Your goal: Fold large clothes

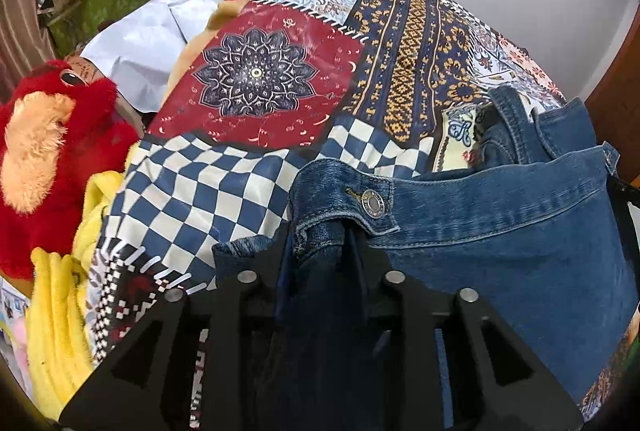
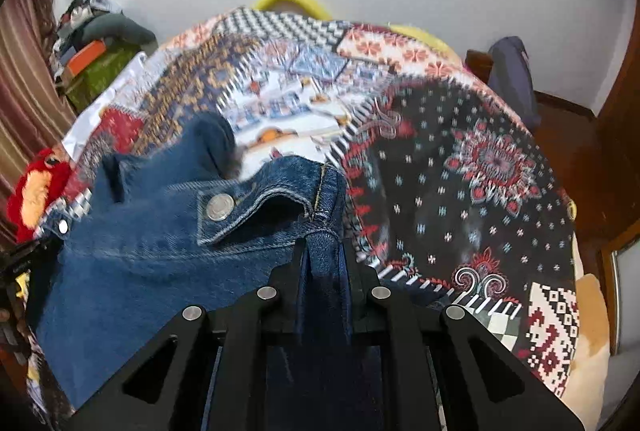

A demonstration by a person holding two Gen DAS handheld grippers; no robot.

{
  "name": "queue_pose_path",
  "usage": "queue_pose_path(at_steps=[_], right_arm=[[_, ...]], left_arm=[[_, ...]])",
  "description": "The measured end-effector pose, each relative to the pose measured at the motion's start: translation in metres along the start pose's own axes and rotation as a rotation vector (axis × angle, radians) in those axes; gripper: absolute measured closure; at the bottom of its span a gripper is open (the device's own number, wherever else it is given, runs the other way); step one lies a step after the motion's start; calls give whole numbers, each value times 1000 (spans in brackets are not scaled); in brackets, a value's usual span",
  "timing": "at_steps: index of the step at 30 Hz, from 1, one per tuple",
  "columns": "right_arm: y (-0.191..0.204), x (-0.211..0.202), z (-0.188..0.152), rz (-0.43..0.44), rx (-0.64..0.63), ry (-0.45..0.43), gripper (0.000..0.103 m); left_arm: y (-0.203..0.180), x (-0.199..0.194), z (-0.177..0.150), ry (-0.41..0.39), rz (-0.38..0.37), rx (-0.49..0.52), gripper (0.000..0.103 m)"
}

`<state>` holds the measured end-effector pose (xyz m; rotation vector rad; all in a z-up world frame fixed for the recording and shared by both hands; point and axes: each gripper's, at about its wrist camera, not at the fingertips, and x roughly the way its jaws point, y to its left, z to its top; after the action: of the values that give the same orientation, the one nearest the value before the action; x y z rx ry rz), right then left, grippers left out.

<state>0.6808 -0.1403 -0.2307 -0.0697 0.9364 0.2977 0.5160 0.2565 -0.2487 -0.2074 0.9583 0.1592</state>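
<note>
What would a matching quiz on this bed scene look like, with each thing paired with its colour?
Things:
1. denim jacket
2. plush toy
3. fleece blanket
4. paper sheet

Colours:
A. yellow
B. white
C. blue
D. red with an orange face

Pairs: 1-C, 2-D, 3-A, 4-B

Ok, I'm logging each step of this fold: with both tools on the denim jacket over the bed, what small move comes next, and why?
Probably lower the denim jacket flat onto the patchwork bedspread. Both the left tool and the right tool are clamped on its edges, and part of the denim beyond them is bunched, so spreading it flat should come before any fold.
</note>
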Motion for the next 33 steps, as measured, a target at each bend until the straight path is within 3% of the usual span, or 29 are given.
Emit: queue_pose_path(at_steps=[4, 8, 13, 17, 25, 29, 33], right_arm=[[1, 1, -2, -27, -25, 12, 88], [7, -1, -7, -156, -92, 64, 87], [15, -28, -14, -212, -150, 50, 87], [34, -66, -15, -152, -182, -10, 87], [108, -127, -24, 20, -251, -117, 87], [149, -136, -39, 96, -286, -128, 87], [182, -125, -58, 126, -327, -105, 87]], left_arm=[[2, -2, -1, 8, -13, 5, 71], [-2, -8, -3, 27, 0, 35, 70], [-13, -31, -7, 14, 96, 102, 68], [-18, -58, -6, -20, 112, 137, 67], [-50, -127, -21, -129, 64, 219, 48], [-65, -138, -37, -149, 23, 234, 37], [-69, -131, -53, -112, -36, 207, 36]])
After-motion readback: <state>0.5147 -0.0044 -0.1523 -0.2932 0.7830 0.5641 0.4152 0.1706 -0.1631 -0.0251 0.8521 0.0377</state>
